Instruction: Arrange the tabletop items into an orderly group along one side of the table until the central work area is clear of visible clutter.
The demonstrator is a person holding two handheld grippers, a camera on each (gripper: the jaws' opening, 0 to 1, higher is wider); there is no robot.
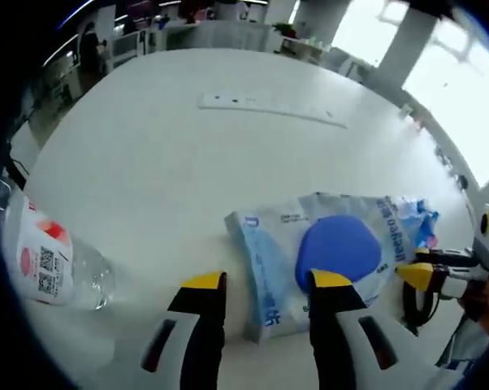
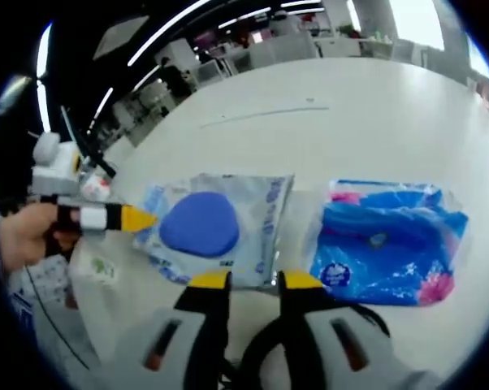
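On the white table [image 1: 147, 162], near the person, a pale wipes pack with a blue lid [image 1: 322, 252] lies beside a blue tissue pack [image 2: 387, 240], with a water bottle [image 1: 54, 260] at the left and a power strip [image 1: 269, 106] far across. The left gripper [image 1: 265, 284] hangs over the wipes pack's near left edge, jaws parted and empty. The right gripper [image 2: 253, 280] hovers between the packs, jaws narrowly apart, holding nothing. A good grasp would probably pinch the wipes pack's edge, then slide it flat against the tissue pack.
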